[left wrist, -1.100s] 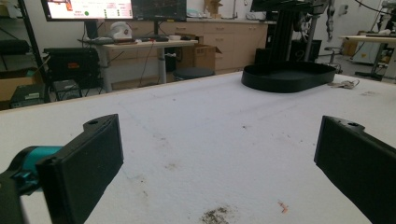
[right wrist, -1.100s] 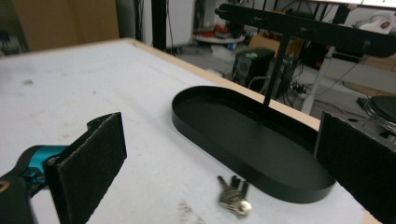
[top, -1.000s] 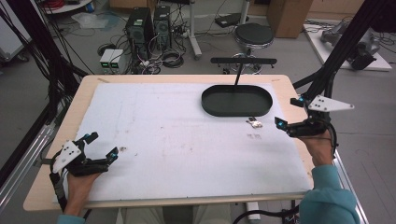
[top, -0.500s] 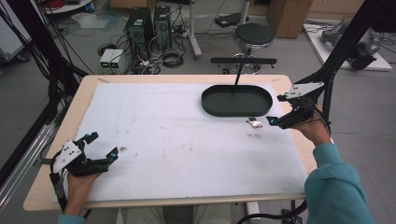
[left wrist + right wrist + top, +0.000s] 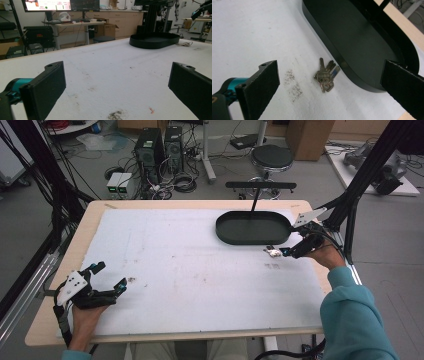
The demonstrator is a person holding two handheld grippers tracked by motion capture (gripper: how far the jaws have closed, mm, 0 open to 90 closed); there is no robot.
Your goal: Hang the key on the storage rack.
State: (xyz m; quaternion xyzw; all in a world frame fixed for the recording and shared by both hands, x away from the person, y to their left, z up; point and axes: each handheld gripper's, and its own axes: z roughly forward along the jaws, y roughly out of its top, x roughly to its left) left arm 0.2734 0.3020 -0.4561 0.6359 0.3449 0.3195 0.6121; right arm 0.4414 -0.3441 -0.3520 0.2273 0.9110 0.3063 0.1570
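Keys [image 5: 325, 77] lie mid-frame on white mat, just beside black tray [image 5: 362, 45]. Right gripper [image 5: 285, 251] hovers over them, jaws wide apart. Left gripper [image 5: 107, 277] lower left, jaws apart, holding nothing.

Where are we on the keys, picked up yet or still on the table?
Not picked up yet. The keys lie on the white table cover beside the black tray, outside it. In hand: the right gripper is open, poised over them. The left gripper rests open at the near left. Probably left: closing on the keys and lifting them, perhaps into the tray.
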